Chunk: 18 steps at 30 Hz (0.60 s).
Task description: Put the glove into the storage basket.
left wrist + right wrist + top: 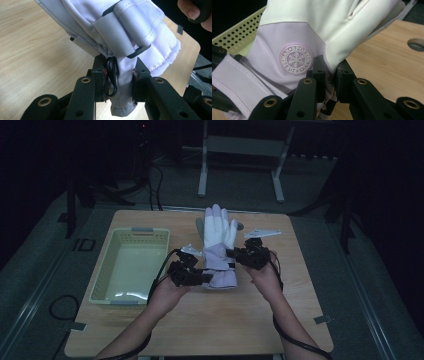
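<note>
Two grippers are clamped on one white and lilac ski glove (218, 245), which is seen at the centre of the high view, above the wooden table (210, 325). The left gripper (200, 279), just left of centre in that view, is pinched on the glove's cuff edge; in the left gripper view a fold of lilac fabric (123, 82) is pressed between the two black jaws, with a thin black cord (111, 75) caught beside it and a grey wrist strap (117, 42) lying across the cuff above. The right gripper (234, 253), just right of centre in the high view, is closed on the glove's side near the wrist; in the right gripper view the jaws are squeezed on gathered fabric below a round snowflake badge (296, 59). The glove's white fingers are pointed toward the top of the high view. A pale green perforated basket (107, 270) is set on the table at the left of the frame, just beside the left gripper.
</note>
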Each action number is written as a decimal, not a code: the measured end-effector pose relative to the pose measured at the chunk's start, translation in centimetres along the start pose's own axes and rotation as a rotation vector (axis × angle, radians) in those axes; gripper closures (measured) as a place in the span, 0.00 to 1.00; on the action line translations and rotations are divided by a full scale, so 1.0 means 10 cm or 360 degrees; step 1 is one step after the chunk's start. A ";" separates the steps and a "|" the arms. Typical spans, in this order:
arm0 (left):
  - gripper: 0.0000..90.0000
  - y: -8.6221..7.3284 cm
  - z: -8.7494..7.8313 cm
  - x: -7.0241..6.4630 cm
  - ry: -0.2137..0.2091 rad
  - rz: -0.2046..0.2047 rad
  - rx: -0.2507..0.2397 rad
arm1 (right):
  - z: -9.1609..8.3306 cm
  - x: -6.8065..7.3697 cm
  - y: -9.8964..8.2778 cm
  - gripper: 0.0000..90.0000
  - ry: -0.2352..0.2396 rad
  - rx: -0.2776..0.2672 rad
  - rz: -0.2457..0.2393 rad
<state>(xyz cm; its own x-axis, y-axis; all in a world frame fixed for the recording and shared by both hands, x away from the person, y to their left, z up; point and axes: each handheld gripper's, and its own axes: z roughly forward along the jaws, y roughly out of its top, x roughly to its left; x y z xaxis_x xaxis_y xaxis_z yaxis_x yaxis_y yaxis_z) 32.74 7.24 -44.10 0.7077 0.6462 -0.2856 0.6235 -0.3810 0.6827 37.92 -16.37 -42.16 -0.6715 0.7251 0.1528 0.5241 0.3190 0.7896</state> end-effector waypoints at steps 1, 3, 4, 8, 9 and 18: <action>0.78 0.00 -0.02 0.01 0.0004 -0.0003 -0.0001 | 0.01 0.02 0.02 0.89 0.0000 0.0001 -0.0004; 0.78 0.00 -0.06 0.04 0.0001 -0.0004 0.0008 | 0.03 0.05 0.05 0.89 -0.0001 0.0009 -0.0013; 0.79 0.00 -0.09 0.05 0.0008 -0.0002 0.0008 | 0.04 0.07 0.07 0.89 0.0001 0.0008 -0.0016; 0.79 0.00 -0.21 0.09 0.0022 0.0001 0.0017 | 0.06 0.16 0.14 0.89 0.0009 -0.0012 -0.0029; 0.78 0.00 -0.24 0.09 0.0035 0.0003 0.0020 | 0.08 0.18 0.16 0.89 0.0014 -0.0014 -0.0030; 0.78 -0.07 -0.54 0.26 0.0083 -0.0012 0.0049 | 0.25 0.44 0.33 0.89 0.0043 -0.0027 -0.0052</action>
<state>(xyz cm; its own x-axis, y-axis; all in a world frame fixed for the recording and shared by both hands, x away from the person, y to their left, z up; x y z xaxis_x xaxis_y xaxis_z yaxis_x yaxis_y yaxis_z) 32.34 12.75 -41.70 0.6852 0.6824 -0.2547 0.6391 -0.3955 0.6596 38.05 -10.62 -40.34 -0.7023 0.6975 0.1423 0.4926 0.3318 0.8045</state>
